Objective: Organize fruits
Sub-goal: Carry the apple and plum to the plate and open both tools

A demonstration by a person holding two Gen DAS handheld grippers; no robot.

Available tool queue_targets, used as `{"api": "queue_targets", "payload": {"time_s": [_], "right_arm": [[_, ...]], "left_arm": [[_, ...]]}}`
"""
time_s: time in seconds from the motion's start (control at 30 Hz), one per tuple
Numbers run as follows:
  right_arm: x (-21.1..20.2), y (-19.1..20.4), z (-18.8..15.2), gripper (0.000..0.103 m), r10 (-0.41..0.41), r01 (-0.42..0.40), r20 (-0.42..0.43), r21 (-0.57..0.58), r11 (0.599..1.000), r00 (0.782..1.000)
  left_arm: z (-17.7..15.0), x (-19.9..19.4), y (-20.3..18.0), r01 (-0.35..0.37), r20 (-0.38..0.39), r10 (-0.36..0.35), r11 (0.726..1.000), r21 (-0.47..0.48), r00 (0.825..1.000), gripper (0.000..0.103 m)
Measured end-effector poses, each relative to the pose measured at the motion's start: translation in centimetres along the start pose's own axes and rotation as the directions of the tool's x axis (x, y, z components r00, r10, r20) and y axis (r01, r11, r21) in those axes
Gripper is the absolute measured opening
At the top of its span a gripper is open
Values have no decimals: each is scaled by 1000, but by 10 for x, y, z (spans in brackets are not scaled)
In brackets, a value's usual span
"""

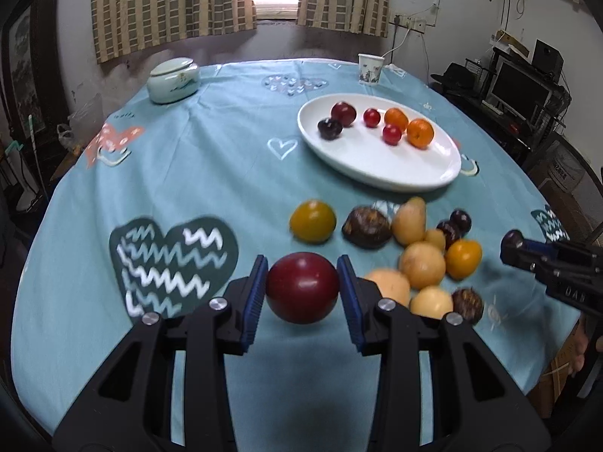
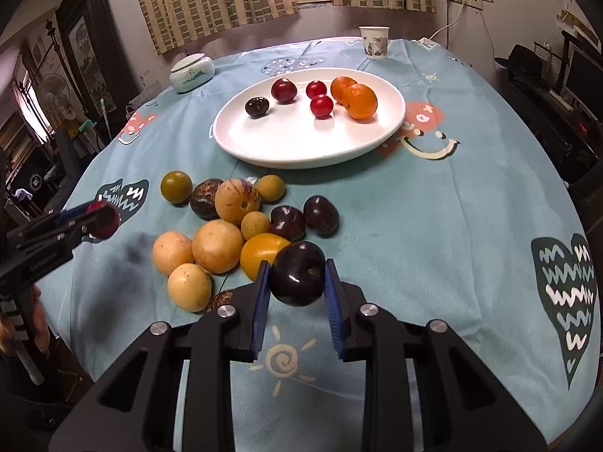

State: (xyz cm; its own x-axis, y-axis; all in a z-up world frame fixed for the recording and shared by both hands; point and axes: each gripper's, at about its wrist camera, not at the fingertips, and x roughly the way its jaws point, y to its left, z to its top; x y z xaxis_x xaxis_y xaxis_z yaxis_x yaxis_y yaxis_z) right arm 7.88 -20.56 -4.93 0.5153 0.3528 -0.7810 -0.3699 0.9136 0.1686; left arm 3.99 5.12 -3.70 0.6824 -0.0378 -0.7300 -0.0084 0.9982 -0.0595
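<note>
My left gripper (image 1: 302, 290) is shut on a dark red plum (image 1: 301, 287) and holds it above the tablecloth; it also shows at the left of the right wrist view (image 2: 103, 218). My right gripper (image 2: 297, 282) is shut on a dark purple plum (image 2: 297, 278), just right of a pile of loose fruit (image 2: 218, 226); it also shows in the left wrist view (image 1: 514, 245). A white oval plate (image 1: 377, 165) (image 2: 294, 143) holds two plums, two small red fruits and two oranges.
A round table carries a teal patterned cloth (image 1: 207, 173). A lidded ceramic jar (image 1: 172, 79) and a paper cup (image 1: 370, 68) stand at the far edge. A desk with a monitor (image 1: 522, 88) is at the right.
</note>
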Motion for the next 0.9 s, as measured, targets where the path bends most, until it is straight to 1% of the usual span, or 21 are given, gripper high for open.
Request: {"api": "queue_targets", "payload": {"time_s": [0.17, 0.23, 0.3, 0.4, 0.47, 0.57, 0.77, 0.9], "right_arm": [[3, -7, 31, 28, 1, 0, 14, -17, 1000, 1000], [9, -11, 52, 28, 6, -6, 18, -21, 1000, 1000], [19, -11, 73, 28, 8, -8, 13, -39, 999, 1000], [40, -11, 105, 28, 1, -1, -1, -68, 998, 1000], [55, -11, 121, 28, -13, 12, -6, -84, 996, 1000], [74, -15, 138, 28, -13, 10, -32, -92, 996, 999], [103, -26, 157, 28, -6, 0, -69, -86, 996, 998], [112, -26, 164, 29, -15, 10, -52, -99, 995, 999]], "left_arm": [[60, 20, -14, 12, 32, -13, 1000, 29, 999, 38], [86, 33, -23, 20, 31, -21, 999, 46, 999, 38], [110, 48, -33, 11, 34, -13, 998, 61, 999, 38], [144, 78, -48, 16, 14, -17, 997, 76, 1000, 38], [157, 96, -56, 18, -6, -18, 996, 83, 1000, 39], [170, 125, -63, 26, -46, -22, 996, 85, 999, 39], [186, 165, -73, 36, -98, -27, 995, 92, 995, 39], [194, 183, -78, 29, -129, -15, 994, 108, 992, 41]]}}
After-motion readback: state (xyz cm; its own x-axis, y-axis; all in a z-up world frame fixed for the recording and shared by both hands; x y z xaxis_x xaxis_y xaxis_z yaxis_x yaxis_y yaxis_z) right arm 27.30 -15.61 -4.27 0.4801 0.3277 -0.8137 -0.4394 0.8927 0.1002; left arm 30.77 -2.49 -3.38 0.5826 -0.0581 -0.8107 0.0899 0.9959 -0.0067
